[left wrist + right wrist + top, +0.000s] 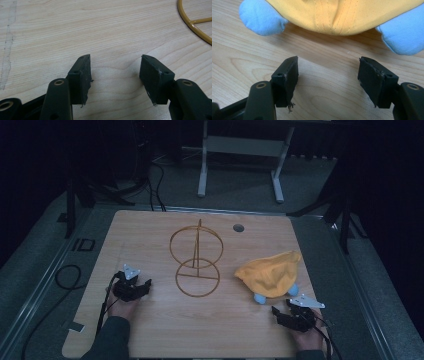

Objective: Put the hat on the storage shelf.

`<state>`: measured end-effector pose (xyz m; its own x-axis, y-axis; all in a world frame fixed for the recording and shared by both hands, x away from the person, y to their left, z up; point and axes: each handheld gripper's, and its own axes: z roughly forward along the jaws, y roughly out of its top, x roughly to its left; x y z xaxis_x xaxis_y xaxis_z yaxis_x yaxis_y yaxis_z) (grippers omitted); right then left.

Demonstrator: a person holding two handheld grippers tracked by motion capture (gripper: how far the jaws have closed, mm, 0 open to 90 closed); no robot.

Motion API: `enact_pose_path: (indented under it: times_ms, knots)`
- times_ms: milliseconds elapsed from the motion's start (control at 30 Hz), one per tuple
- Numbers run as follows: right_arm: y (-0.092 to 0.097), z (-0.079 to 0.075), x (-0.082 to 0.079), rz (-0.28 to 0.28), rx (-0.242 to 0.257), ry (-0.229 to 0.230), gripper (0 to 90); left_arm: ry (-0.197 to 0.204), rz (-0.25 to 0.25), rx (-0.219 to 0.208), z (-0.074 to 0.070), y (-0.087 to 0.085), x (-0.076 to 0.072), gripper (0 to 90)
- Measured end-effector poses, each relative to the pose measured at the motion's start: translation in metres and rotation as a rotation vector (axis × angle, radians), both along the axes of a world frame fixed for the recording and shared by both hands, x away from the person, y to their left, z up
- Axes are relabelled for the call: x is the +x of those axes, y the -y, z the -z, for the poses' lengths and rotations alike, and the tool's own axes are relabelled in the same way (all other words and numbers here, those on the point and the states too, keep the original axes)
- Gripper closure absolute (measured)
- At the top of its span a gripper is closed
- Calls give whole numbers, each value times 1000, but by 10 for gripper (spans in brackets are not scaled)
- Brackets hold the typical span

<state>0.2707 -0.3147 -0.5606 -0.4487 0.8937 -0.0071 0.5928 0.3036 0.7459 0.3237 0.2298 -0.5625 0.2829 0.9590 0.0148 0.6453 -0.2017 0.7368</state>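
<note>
A yellow cloth hat (271, 272) with light-blue parts lies on the right of the wooden table (150, 330). In the right gripper view its yellow crown (337, 15) and two blue lobes (262, 18) sit just beyond the jaws. My right gripper (328, 72) is open and empty, low over the table and short of the hat; from above it (285, 312) rests near the front right corner. A yellow wire stand (196, 260) made of two rings rises at mid-table. My left gripper (115, 71) is open and empty over bare wood, left of the stand's base ring (192, 23).
A round cable hole (238, 227) sits near the table's far edge. Black cables (67, 275) trail off the left side. A white table frame (240, 155) stands on the floor beyond. Bare wood lies between the two hands at the front.
</note>
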Motion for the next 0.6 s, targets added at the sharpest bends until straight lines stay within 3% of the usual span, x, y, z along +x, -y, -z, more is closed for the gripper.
enact_pose_path:
  times_ms: [67, 433, 467, 600]
  knots:
    - [0, 0, 0, 4, -2, -4, 329, -7, -1, -19, 0, -2, 1, 428]
    - [-4, -4, -1, 6, -17, -27, 432, -4, -5, -22, 1, -1, 0, 414]
    - [-5, -6, -1, -5, -25, -43, 498, -5, -5, -22, 1, -1, 0, 414]
    - [-7, -10, -1, -33, -44, -69, 591, -5, -6, -22, 1, -1, 0, 414]
